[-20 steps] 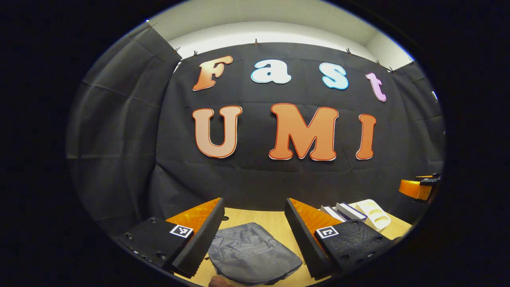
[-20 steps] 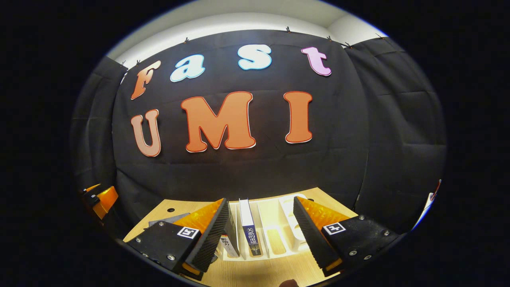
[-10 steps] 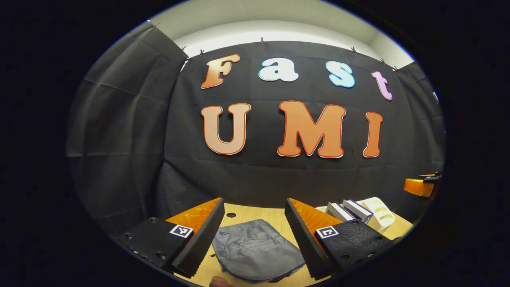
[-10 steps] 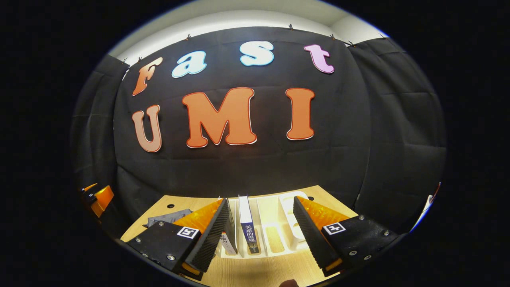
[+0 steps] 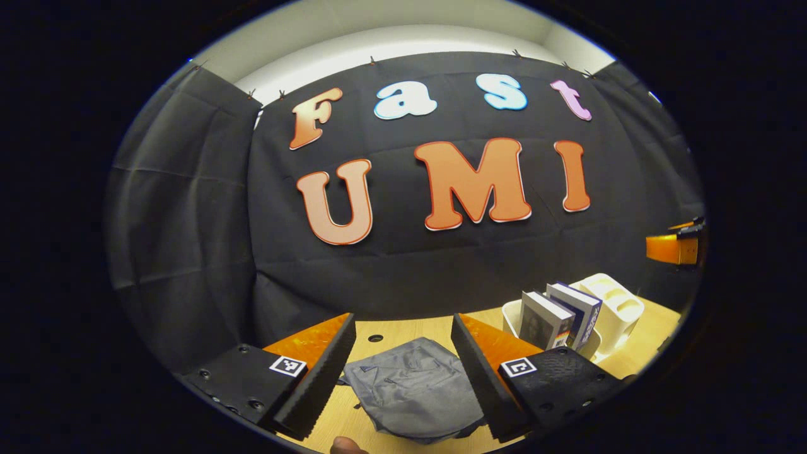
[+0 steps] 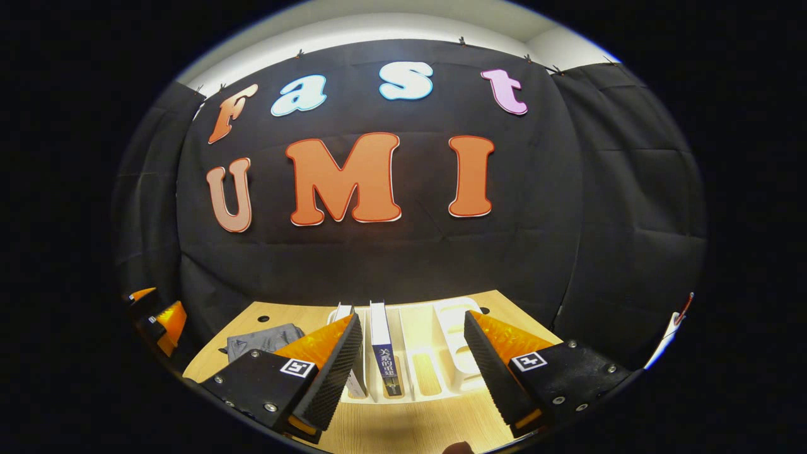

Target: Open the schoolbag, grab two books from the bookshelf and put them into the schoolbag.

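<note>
On the wooden surface (image 5: 656, 321) in front of me, nothing of the job looks done yet. My left tongs (image 5: 403, 372) hang spread wide and empty above the grey schoolbag (image 5: 416, 391), which lies flat and crumpled; I see no gap in it, so I judge it unopened, though its zip is too small to make out. Over in the right gripper view, my right tongs (image 6: 413, 369) are splayed apart too, gripping nothing, lined up with the white bookshelf (image 6: 441, 340). Two books (image 5: 558, 318) stand upright side by side in the slots at one end of it, both untouched, and the other slots look bare. The bag sits well apart from the shelf, off towards my left. So all is left: open the bag, lift each book, drop them in.
</note>
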A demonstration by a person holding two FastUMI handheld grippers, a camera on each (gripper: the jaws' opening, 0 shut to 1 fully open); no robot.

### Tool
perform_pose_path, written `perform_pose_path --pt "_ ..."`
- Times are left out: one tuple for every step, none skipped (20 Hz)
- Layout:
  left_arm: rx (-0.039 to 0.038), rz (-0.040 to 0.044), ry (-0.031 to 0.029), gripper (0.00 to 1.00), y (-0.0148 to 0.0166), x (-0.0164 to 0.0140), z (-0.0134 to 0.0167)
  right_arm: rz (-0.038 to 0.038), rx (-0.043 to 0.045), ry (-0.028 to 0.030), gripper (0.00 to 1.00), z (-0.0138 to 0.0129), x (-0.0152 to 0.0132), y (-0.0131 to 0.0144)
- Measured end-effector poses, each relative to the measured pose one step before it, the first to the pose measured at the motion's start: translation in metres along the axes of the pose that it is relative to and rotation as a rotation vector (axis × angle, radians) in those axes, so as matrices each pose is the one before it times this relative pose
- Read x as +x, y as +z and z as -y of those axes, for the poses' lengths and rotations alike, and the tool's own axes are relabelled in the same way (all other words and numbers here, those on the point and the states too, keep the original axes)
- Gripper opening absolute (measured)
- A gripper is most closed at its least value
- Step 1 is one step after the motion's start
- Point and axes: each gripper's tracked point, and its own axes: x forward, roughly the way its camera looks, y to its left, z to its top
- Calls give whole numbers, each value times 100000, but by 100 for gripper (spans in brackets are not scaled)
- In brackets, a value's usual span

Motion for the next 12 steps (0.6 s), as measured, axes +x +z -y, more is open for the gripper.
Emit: perform_pose_path --pt "1865 -1127 -330 96 -749 -5 389 -326 -752 -1448 97 515 -3 -194" --pt "2670 -791 -534 97 -937 84 530 -456 -757 -1007 97 355 -129 -282" --pt "3507 -1782 -629 97 -813 -32 365 -401 -357 -890 97 358 -46 -222" --pt "3461 -1419 -1074 97 -901 87 617 -568 -174 -636 97 357 92 -242" --pt "3202 -1433 -1356 96 -883 182 710 -626 -39 -756 97 402 -63 -269" --pt "2752 -1658 -1587 97 -1007 49 861 -780 -30 -1008 97 450 -39 -356" --pt "2559 -1705 -1852 97 -965 -30 828 -820 133 -1035 97 397 -24 -273" --pt "3059 -1371 -1522 97 -903 -14 944 -636 301 -646 97 377 -68 -259" --pt "2619 -2273 -1542 97 -1022 241 979 -751 126 -671 97 362 -50 -305" --pt "1789 -2595 -2313 97 -1219 324 1211 -520 -243 -919 97 440 -4 -317" --pt "1702 -2725 -2369 97 -1008 289 1240 -487 -681 -981 97 445 -115 -203" --pt "2559 -1866 -983 97 -1012 139 918 -662 -805 -962 97 417 -154 -276"
